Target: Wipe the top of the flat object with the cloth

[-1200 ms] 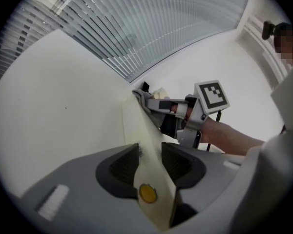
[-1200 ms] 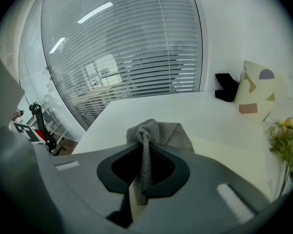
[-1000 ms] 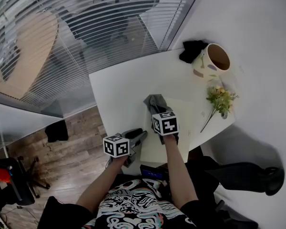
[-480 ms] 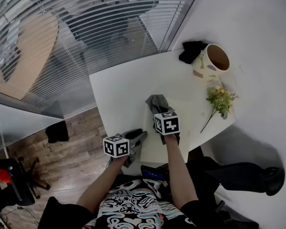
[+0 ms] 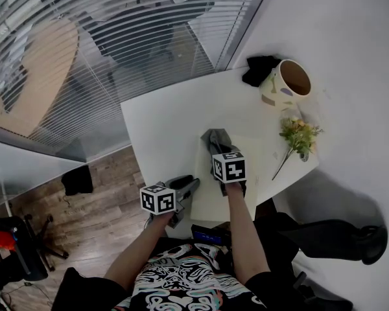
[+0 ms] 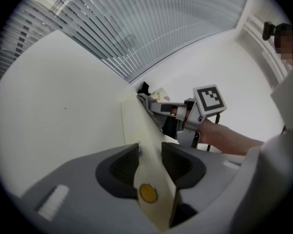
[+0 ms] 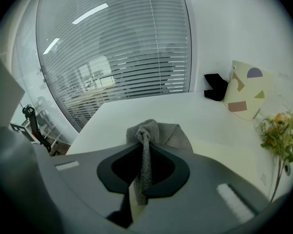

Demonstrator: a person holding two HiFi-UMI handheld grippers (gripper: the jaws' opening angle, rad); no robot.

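A flat cream-coloured folder (image 5: pixel 236 164) lies on the white table (image 5: pixel 162 118) near its front edge. My left gripper (image 5: pixel 185 190) is shut on the folder's near left edge (image 6: pixel 146 155), where a brass snap button shows. A grey cloth (image 5: pixel 215 138) rests bunched on the folder's far left part, and my right gripper (image 5: pixel 220 153) is shut on it. In the right gripper view the cloth (image 7: pixel 149 140) hangs pinched between the jaws, spreading onto the folder (image 7: pixel 219 155) beyond. The right gripper (image 6: pixel 161 106) with its marker cube also shows in the left gripper view.
A patterned cream pot (image 5: pixel 286 81) stands at the table's far right with a black item (image 5: pixel 259 69) beside it. A sprig of yellow flowers (image 5: pixel 298 137) lies right of the folder. Glass with blinds (image 5: pixel 84 37) runs behind the table. The person's legs sit under the near edge.
My right gripper has slid the cloth a little to the right and nearer across the folder. The left gripper has stayed clamped where it was.
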